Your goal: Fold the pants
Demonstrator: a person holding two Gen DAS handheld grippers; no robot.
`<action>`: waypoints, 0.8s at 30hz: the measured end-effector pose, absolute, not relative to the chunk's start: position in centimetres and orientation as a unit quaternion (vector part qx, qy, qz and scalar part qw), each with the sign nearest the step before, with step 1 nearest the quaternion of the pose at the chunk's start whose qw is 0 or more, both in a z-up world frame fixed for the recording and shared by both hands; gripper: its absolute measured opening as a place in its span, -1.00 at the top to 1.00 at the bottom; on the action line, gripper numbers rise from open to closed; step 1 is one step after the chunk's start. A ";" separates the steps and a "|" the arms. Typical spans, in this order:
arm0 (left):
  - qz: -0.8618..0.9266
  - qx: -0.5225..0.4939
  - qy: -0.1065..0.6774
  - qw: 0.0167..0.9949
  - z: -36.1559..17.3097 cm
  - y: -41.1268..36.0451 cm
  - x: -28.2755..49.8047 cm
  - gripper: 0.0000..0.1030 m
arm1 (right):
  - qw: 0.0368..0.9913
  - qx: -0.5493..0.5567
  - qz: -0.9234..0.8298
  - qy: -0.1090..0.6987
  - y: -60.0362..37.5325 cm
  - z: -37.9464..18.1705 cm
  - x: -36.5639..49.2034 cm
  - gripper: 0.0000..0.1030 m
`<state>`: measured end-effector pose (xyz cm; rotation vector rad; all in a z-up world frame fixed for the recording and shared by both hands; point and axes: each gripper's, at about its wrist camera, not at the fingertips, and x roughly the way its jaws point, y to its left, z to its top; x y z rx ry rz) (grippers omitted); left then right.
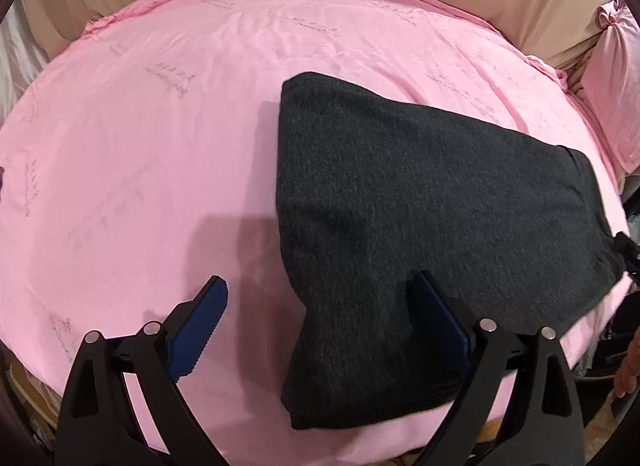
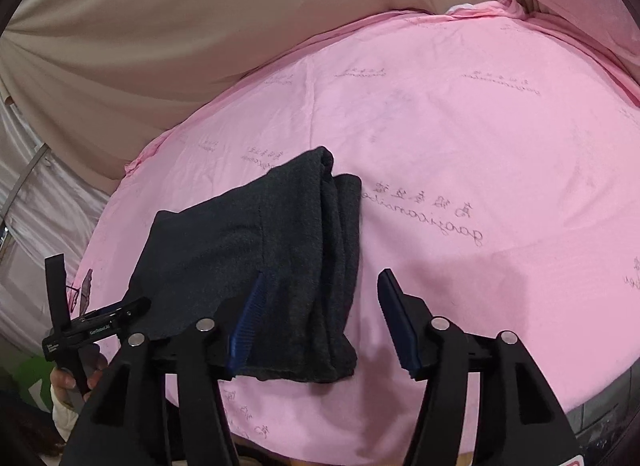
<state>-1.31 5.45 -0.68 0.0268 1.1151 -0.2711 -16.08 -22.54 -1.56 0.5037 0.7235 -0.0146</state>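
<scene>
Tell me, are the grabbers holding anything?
No. The left gripper and right gripper are both open above the folded dark grey knit pants on the pink printed bedsheet, gripping nothing.

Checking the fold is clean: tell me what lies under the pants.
The dark pants lie folded on the pink sheet, which shows all around them. Whatever sits beneath the fabric itself is covered.

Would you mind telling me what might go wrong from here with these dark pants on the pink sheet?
1. The pants show stacked layers at their right edge; a pinch there may catch only some, so the fold could slide apart.
2. Both the left gripper and right gripper are open with one finger over the fabric, so closing might also grab the loose pink sheet underneath.
3. The pants lie near the bed's front edge, so a tug could drag them off.
</scene>
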 end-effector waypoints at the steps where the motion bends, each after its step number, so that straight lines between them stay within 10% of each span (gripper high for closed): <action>1: -0.147 -0.002 0.534 0.832 -0.8 5.8 -1.5 -0.87 | 0.899 0.257 0.007 0.355 -22.7 -2.1 -16.2 -0.32; 24: -0.345 -0.181 0.522 0.759 -2.2 5.0 2.9 -0.88 | 0.868 0.289 0.172 0.366 -19.9 -4.9 -8.8 -0.57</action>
